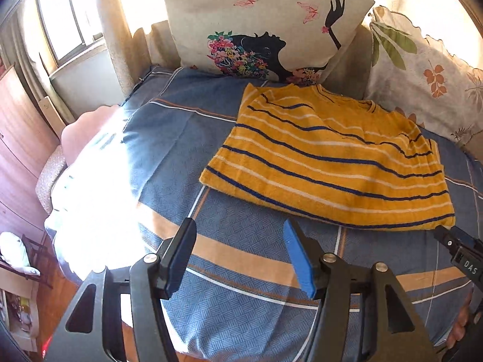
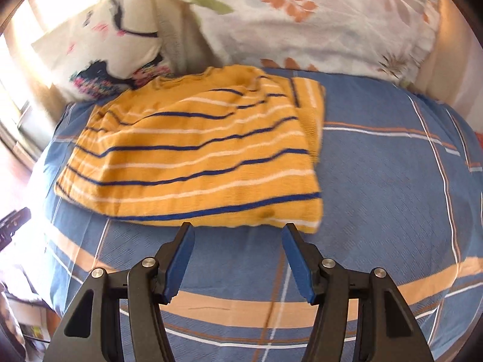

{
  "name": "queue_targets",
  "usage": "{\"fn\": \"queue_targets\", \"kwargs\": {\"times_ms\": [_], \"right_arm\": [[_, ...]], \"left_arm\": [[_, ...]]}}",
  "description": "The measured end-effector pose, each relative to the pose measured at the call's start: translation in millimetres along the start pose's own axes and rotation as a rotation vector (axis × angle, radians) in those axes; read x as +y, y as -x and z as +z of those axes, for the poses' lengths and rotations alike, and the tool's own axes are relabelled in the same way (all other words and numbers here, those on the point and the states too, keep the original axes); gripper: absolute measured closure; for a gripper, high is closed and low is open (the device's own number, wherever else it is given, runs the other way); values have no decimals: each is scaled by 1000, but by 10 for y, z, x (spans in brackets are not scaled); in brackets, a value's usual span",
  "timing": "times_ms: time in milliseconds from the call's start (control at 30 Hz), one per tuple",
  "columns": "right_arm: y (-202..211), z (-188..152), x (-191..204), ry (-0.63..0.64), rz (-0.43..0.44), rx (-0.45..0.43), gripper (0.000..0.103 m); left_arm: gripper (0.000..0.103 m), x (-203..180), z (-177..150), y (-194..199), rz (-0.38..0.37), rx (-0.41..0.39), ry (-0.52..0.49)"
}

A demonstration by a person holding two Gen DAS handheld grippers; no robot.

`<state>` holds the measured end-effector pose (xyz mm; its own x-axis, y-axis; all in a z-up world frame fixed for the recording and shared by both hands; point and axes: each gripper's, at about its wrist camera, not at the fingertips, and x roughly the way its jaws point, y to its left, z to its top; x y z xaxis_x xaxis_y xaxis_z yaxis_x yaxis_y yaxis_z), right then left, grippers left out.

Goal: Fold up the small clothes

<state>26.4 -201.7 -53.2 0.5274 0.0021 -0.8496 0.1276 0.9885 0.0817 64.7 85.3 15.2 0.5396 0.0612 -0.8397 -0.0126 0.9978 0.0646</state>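
I see the folded mustard-yellow knit top with navy and white stripes [image 2: 193, 157] lying on the blue plaid bedcover [image 2: 392, 181], at twelve o'clock from my right gripper [image 2: 237, 235]. Left gripper [image 1: 240, 232] sits beside it. Both jaws released, empty.

Soft, fuzzy yellow knit garment with navy and white stripes [image 1: 326, 163], its nap looking terry-like and matt, lies on a blue woven bedcover with orange and white bands [image 1: 241, 259], whose cloth shows a fine basket-weave texture. Matt black plastic left gripper [image 1: 240, 259] carries smooth blue pads [image 1: 297, 259] and shiny round metal pins. Same finish on the right gripper [image 2: 237, 261], pads [image 2: 297, 264] matt blue. Behind, a cream canvas-like cushion printed with a woman's silhouette [image 1: 265, 24], plain-woven and dull. Beside it, a white floral-print cloth pillow [image 2: 317, 21]. At far left, glossy reddish-brown wood panelling [image 1: 18, 138].
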Motion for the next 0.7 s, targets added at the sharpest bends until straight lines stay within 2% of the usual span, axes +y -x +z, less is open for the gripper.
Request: {"fn": "queue_targets", "kwargs": {"times_ms": [167,467,567,700], "right_arm": [[-3,119,266,78,-16,-4,39],[-217,561,790,96,-41,34,39],[-308,729,1031,88,15,50,39],[-471,932,1388,64,192,95,39]], "left_arm": [[43,135,22,-164,-11,24,11],[43,501,289,-736,-65,129,22],[43,630,362,-905,-88,158,27],[43,767,435,-1063,-111,183,28]]}}
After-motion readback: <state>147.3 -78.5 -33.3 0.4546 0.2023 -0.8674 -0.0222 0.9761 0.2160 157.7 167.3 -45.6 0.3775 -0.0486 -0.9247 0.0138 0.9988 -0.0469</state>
